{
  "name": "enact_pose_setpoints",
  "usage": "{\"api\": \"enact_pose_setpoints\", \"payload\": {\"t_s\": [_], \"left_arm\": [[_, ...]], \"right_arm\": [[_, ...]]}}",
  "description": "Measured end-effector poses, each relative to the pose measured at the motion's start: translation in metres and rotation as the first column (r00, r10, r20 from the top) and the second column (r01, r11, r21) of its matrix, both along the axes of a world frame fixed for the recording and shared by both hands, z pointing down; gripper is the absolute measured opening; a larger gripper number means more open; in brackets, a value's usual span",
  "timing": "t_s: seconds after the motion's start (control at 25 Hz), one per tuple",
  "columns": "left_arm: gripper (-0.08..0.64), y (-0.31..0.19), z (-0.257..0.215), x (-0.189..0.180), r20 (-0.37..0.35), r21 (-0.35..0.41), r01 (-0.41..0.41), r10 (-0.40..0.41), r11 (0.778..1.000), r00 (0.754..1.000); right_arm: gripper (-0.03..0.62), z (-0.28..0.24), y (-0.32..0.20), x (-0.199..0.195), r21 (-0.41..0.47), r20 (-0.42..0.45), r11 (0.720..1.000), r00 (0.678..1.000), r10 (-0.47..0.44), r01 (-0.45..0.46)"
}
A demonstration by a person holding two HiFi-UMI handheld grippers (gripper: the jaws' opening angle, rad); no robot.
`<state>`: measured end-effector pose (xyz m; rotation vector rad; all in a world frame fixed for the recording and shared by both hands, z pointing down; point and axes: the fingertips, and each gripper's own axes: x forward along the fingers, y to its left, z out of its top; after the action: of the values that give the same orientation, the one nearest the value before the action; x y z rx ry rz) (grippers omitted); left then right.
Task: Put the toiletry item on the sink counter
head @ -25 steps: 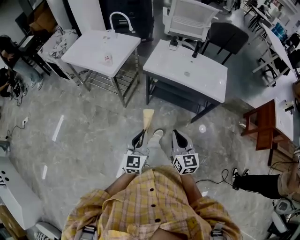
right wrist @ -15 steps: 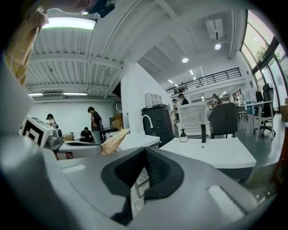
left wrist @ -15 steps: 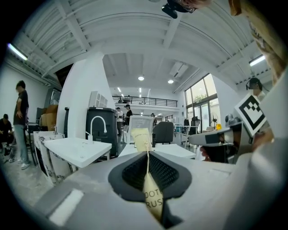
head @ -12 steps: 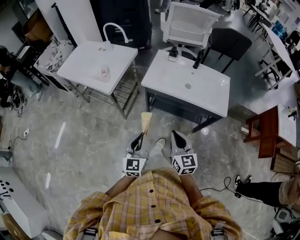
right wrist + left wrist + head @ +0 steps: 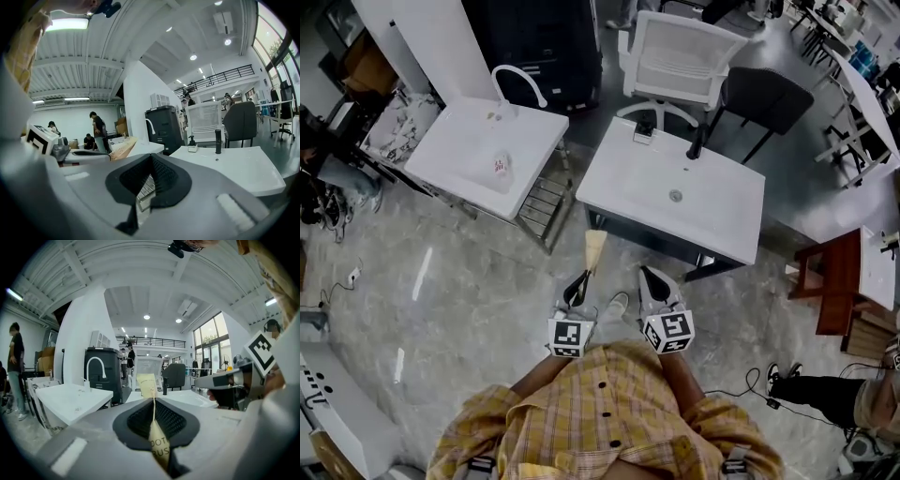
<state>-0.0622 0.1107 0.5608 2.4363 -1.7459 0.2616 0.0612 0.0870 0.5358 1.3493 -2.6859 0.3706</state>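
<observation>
Left claw (image 5: 153, 401): pinching packet (image 5: 146, 383) (print half hidden in the grip)
Right claw (image 5: 151, 158): tips together, empty

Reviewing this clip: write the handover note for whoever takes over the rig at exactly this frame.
Left gripper: shut on the toothbrush packet, which sticks out forward past the fingers.
Right gripper: shut, empty.
Things: two white sink counters stand ahead, the left counter and the right counter. The packet is in the air over the floor, short of both.
Done: packet picked up.
Left: reach a counter, set the packet on it, release. The pictures do not show which counter is meant; the right one is nearer.
</observation>
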Motion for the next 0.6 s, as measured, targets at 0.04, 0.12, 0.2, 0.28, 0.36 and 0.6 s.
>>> {"api": "enact_pose_setpoints", "payload": {"t_s": [0.04,0.12,0.2,0.28,0.36,0.6], "left_arm": [[0.008,-0.01,0.0,0.001,0.003,-0.004,0.0,0.0,1.0,1.0],[0.008,-0.029,0.0,0.002,0.006,-0.009,-0.001,0.001,1.0,1.0],[0.008,-0.049,0.0,0.004,0.008,-0.013,-0.002,0.002,1.0,1.0],[0.008,-0.068,0.0,0.005,0.015,-0.016,-0.003,0.004,1.0,1.0],[0.008,-0.086,0.002,0.007,0.024,-0.018,-0.007,0.008,1.0,1.0],[0.008,-0.134,0.009,0.012,0.036,-0.03,-0.018,0.019,0.999,0.999]], "right_arm": [[0.0,0.0,-0.011,0.0,-0.003,0.002,1.0,1.0,-0.001,0.001],[0.0,0.0,-0.031,0.001,-0.009,0.006,1.0,1.0,-0.001,0.001],[0.0,0.001,-0.051,0.001,-0.013,0.01,1.0,1.0,-0.002,0.003],[0.0,0.003,-0.069,0.002,-0.016,0.014,1.0,1.0,-0.003,0.003],[0.0,0.005,-0.087,0.003,-0.019,0.025,1.0,1.0,0.001,0.0],[0.0,0.008,-0.136,0.009,-0.017,0.043,1.0,0.999,0.01,-0.01]]}}
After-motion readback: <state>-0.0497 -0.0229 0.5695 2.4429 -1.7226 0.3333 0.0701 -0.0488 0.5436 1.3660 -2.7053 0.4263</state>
